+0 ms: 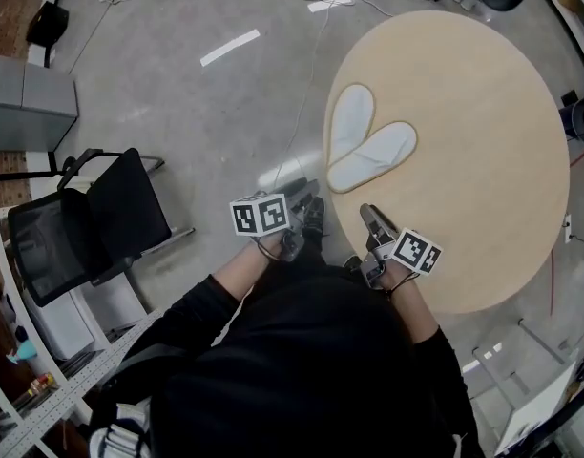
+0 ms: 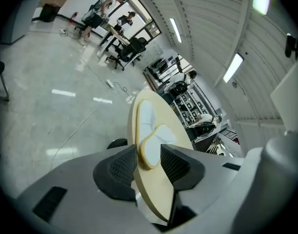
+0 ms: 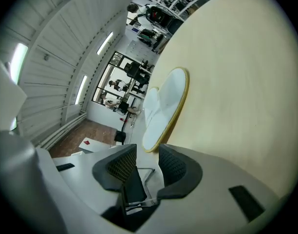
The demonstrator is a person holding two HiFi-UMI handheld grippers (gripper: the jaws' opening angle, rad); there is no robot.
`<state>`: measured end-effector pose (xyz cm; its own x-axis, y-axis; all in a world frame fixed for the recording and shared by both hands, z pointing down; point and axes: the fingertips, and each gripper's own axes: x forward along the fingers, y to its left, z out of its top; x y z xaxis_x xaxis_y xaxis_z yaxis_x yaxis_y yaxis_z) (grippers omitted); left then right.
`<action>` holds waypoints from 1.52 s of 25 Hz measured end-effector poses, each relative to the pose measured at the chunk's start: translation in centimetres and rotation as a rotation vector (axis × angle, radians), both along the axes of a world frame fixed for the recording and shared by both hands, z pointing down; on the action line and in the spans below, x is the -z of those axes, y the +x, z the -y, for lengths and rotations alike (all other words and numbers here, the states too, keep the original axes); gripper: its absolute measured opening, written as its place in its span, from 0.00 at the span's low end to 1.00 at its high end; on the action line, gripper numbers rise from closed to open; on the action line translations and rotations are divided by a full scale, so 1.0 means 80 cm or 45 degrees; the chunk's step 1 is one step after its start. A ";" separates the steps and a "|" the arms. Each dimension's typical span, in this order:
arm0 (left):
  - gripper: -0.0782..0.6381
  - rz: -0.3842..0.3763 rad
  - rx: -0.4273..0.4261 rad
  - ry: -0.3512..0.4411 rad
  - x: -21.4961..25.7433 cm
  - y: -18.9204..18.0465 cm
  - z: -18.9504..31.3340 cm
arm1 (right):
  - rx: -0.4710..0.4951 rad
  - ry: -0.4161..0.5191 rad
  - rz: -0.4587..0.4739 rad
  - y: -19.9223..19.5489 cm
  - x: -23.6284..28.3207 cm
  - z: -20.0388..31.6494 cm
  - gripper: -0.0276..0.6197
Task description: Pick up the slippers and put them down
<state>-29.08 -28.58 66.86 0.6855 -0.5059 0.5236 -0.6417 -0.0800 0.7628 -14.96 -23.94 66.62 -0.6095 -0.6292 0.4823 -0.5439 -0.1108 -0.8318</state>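
Pale wood round table bearing two white, yellow-edged slippers. They lie flat near its left rim, heels touching and toes splayed apart. The left gripper and right gripper are both released, jaws apart with nothing between them. Both are held close to the person's body by the table's near edge, apart from the slippers. A black chair stands on the grey floor at left.

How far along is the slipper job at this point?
Done: nothing certain; the pair of slippers lies on the round table. In hand: nothing; the left gripper and right gripper are open and empty near the table's edge. Left: apparently grasping, lifting and setting them down.
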 end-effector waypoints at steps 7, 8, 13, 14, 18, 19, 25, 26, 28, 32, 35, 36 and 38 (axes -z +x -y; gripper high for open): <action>0.32 -0.084 -0.071 -0.132 -0.047 0.001 0.037 | -0.034 -0.106 -0.009 -0.018 -0.046 0.026 0.27; 0.32 -0.104 -0.081 -0.144 -0.051 0.003 0.040 | -0.041 -0.116 -0.011 -0.020 -0.050 0.030 0.27; 0.32 -0.213 -0.101 -0.213 -0.062 0.015 0.052 | -0.038 -0.165 -0.034 -0.030 -0.061 0.043 0.27; 0.32 -0.229 -0.104 -0.229 -0.066 0.017 0.053 | -0.041 -0.177 -0.039 -0.030 -0.063 0.043 0.27; 0.32 -0.283 -0.135 -0.276 -0.074 0.028 0.054 | -0.045 -0.225 -0.047 -0.033 -0.071 0.040 0.27; 0.32 -0.290 -0.151 -0.281 -0.074 0.031 0.053 | -0.044 -0.234 -0.040 -0.034 -0.072 0.041 0.27; 0.32 -0.349 -0.170 -0.333 -0.086 0.040 0.054 | -0.066 -0.250 0.021 -0.035 -0.081 0.049 0.27; 0.32 -0.362 -0.166 -0.341 -0.087 0.040 0.054 | -0.071 -0.250 0.033 -0.035 -0.081 0.051 0.27; 0.32 -0.382 -0.163 -0.351 -0.088 0.040 0.054 | -0.069 -0.251 0.053 -0.036 -0.082 0.054 0.27; 0.32 -0.423 -0.144 -0.371 -0.089 0.041 0.055 | -0.050 -0.261 0.075 -0.040 -0.083 0.057 0.19; 0.32 -0.440 -0.117 -0.387 -0.091 0.037 0.056 | -0.050 -0.260 0.099 -0.044 -0.083 0.056 0.17; 0.32 -0.446 -0.105 -0.391 -0.091 0.035 0.057 | -0.053 -0.255 0.113 -0.045 -0.082 0.057 0.16; 0.32 -0.459 -0.076 -0.400 -0.092 0.034 0.059 | -0.067 -0.235 0.145 -0.044 -0.078 0.061 0.14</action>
<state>-26.39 -33.30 74.25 0.8745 -0.3152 0.3685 -0.3333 0.1612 0.9289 -18.46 -28.81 72.83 -0.6354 -0.5691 0.5220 -0.4367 -0.2927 -0.8507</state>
